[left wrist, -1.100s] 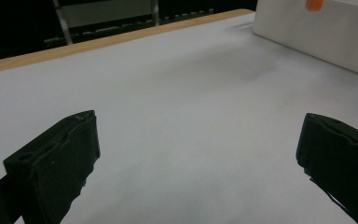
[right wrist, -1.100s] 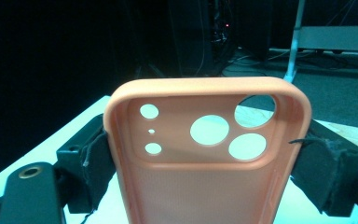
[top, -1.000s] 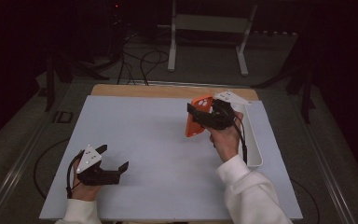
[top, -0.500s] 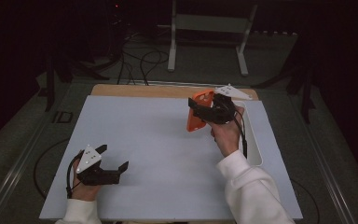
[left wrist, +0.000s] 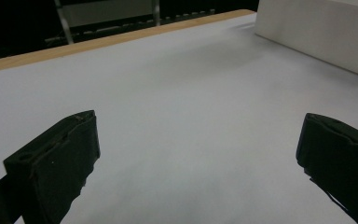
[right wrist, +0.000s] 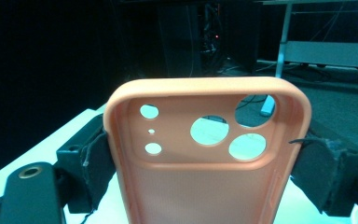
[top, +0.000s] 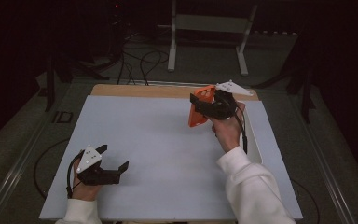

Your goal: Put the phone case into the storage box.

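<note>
An orange phone case [top: 199,108] is held up above the far right of the white table mat [top: 158,135], clamped between the jaws of my right gripper [top: 205,106]. In the right gripper view the phone case [right wrist: 205,158] stands upright with its camera cut-outs at the top, and both pads press on its two long sides. My left gripper [top: 114,158] rests low near the front left of the mat, jaws wide apart with nothing between them. In the left gripper view the fingers [left wrist: 56,163] frame bare mat.
A white tray [top: 256,140] lies along the mat's right side, also the pale box [left wrist: 321,32] in the left gripper view. A wooden table edge [top: 144,89] runs along the far side. A metal stand [top: 205,32] and cables sit on the floor beyond.
My right gripper has lifted the phone case a little higher and moved it slightly towards the far edge. The left gripper has stayed where it was.
</note>
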A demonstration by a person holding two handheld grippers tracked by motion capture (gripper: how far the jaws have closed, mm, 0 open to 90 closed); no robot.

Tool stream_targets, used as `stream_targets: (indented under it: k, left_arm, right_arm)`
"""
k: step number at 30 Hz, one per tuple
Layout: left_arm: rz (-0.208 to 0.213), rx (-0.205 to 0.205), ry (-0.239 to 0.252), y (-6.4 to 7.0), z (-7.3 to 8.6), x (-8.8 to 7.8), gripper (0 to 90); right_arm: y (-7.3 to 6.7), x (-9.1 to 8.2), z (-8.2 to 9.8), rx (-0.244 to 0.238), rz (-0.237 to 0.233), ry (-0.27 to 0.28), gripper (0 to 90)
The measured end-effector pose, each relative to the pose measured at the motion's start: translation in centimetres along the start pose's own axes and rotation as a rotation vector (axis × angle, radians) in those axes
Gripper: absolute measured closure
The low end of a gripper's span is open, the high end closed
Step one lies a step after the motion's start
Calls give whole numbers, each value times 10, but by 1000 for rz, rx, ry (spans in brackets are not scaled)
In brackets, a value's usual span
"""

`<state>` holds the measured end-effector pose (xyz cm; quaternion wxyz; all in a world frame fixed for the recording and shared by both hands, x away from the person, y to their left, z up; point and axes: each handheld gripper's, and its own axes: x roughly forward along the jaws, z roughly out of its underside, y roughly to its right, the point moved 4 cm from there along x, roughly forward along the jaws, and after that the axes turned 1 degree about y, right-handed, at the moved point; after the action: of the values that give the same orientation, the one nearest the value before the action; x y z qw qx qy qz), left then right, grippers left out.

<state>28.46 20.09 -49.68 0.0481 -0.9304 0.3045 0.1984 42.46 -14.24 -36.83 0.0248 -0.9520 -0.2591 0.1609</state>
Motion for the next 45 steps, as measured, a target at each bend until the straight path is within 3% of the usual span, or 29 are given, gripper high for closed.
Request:
stream_targets:
  k: [14,45]
  left_arm:
    - [-3,-1,-2,0,1,0,0]
    - [-1,3,-8,1,2,1,0]
  right_arm:
    - [13,4,-7,9,29,14,159]
    - [60,1,-13,39,154,15,160]
